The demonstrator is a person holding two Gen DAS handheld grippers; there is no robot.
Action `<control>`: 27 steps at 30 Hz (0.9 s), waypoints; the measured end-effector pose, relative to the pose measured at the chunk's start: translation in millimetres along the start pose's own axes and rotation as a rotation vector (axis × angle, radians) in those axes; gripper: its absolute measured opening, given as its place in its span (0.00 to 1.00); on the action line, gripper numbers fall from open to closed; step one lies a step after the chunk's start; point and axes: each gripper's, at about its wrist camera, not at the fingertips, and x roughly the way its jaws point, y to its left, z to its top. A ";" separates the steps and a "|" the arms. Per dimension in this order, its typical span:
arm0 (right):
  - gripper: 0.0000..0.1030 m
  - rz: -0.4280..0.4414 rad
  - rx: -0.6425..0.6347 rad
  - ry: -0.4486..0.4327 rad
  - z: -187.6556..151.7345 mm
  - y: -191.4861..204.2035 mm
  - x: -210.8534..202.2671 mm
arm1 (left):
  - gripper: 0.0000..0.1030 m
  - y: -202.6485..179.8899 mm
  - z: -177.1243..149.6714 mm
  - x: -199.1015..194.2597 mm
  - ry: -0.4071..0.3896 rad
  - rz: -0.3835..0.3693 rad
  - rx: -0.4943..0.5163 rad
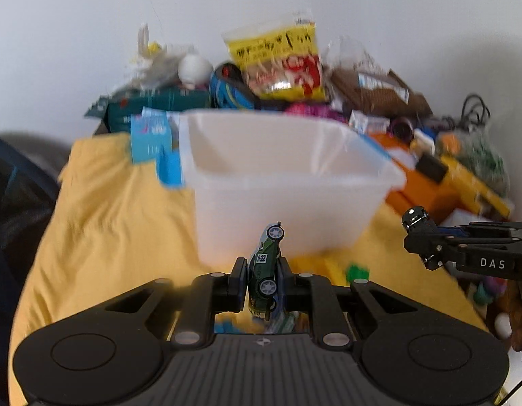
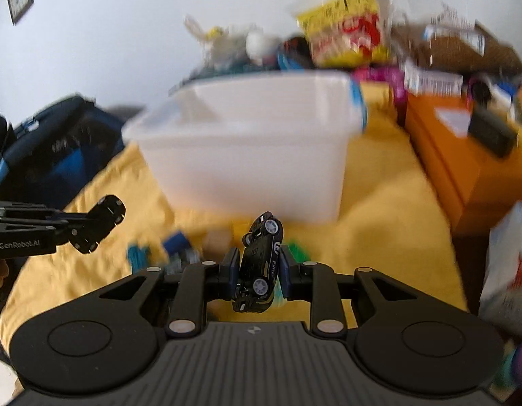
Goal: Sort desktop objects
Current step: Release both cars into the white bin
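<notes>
Here, both grippers are loaded and off the cloth.
Left gripper (image 1: 261, 279): closed on a green toy car (image 1: 265, 270), nose up, wheels facing the camera, number 8 on its door.
Right gripper (image 2: 257, 270): clamped on a black toy car (image 2: 259, 264), tilted nose-up, wheels showing.
White bin (image 1: 288, 182): stands on the yellow cloth (image 1: 118, 209) just beyond both cars; what lies inside cannot be told.
Cloth near bin: small blurred toys, one green piece (image 1: 357, 270).
Behind bin: heaped packets, a yellow snack bag (image 1: 278, 64) on top.
Right of bin: orange box (image 2: 464, 155).
Surface: hidden under the cloth.
</notes>
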 end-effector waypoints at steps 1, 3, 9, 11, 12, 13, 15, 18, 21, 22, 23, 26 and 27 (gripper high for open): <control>0.26 0.001 0.000 -0.016 8.5 -1.0 0.0 | 0.20 0.7 8.4 1.1 -0.010 0.002 0.001; 0.26 0.000 -0.001 -0.040 23.0 -3.7 1.6 | 0.20 3.3 23.1 5.0 -0.022 0.005 -0.004; 0.26 -0.013 -0.007 -0.081 63.7 -16.8 13.6 | 0.20 9.1 64.3 24.4 -0.029 0.020 -0.017; 0.26 -0.013 0.002 -0.078 73.9 -21.4 19.1 | 0.20 9.5 75.3 35.6 -0.013 0.026 -0.009; 0.26 -0.012 0.010 -0.070 80.0 -23.7 23.2 | 0.20 10.0 80.6 41.6 -0.004 0.032 -0.012; 0.26 -0.010 0.016 -0.062 83.6 -25.7 26.3 | 0.20 11.3 85.0 46.4 0.006 0.031 -0.015; 0.26 -0.011 0.024 -0.042 92.3 -29.8 36.1 | 0.20 12.0 92.2 54.5 0.018 0.032 -0.016; 0.26 -0.014 0.058 -0.007 102.5 -37.2 51.3 | 0.20 15.0 101.0 68.3 0.047 0.035 -0.022; 0.26 -0.016 0.055 0.024 108.5 -39.5 64.1 | 0.20 17.7 106.4 76.3 0.070 0.034 -0.024; 0.26 -0.015 0.058 0.036 110.2 -40.5 68.4 | 0.20 18.3 107.8 79.2 0.080 0.036 -0.022; 0.26 -0.013 0.060 0.044 112.0 -41.1 71.9 | 0.21 18.5 109.4 81.2 0.085 0.038 -0.021; 0.28 -0.017 0.051 0.061 116.7 -41.2 81.6 | 0.50 20.7 112.1 84.3 0.088 0.043 -0.026; 0.30 -0.019 0.049 0.062 117.9 -41.0 84.1 | 0.55 20.8 111.4 82.5 0.077 0.063 -0.028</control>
